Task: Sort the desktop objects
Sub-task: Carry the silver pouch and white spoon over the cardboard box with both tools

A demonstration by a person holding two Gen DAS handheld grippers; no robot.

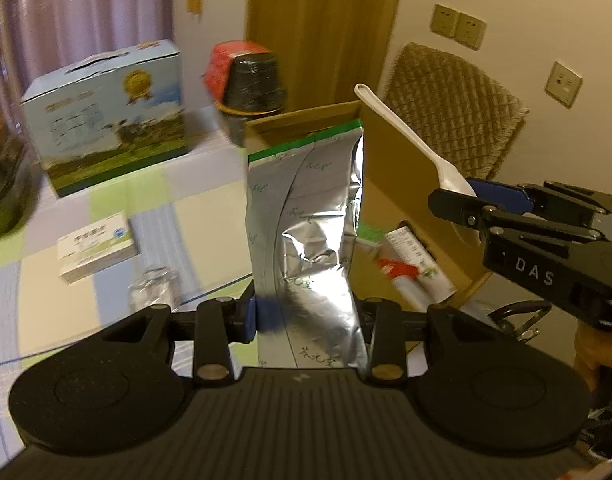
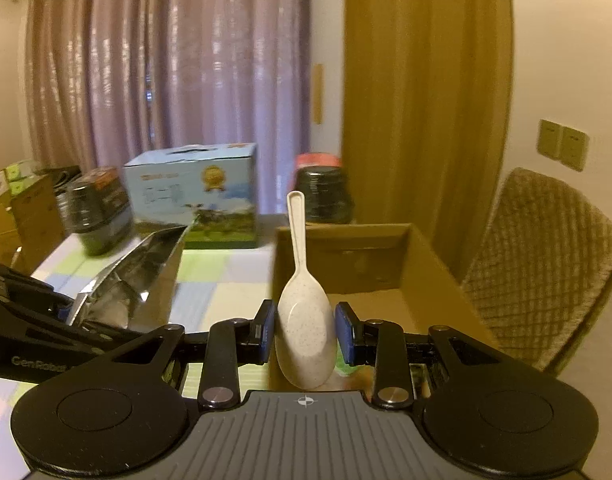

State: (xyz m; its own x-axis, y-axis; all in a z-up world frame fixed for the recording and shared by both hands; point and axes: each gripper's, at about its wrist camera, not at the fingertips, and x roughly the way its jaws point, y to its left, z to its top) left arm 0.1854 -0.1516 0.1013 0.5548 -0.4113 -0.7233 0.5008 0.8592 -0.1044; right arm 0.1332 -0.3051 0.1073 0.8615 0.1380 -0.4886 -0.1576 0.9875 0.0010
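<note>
Over the box: foil pouch (image 1: 306, 240) and spoon (image 2: 304, 312) both held up above the open cardboard box (image 1: 402, 184)
Foil pouch: silver with a green top strip; upright, pinched near its bottom between the left gripper's (image 1: 306, 316) blue pads
Spoon: pale and speckled; handle up, bowl clamped between the right gripper's (image 2: 305, 334) pads — its jaws pressed onto the bowl's sides
Cardboard box: holds small packets (image 1: 410, 268) at the bottom; stands on the checked tablecloth (image 1: 106, 292)
Tablecloth: small white carton (image 1: 96, 248) near the left gripper; blue milk carton (image 1: 106, 120) and dark jars (image 1: 250, 80) farther back
Beyond: quilted chair (image 1: 458, 116); curtain (image 2: 166, 60)
</note>
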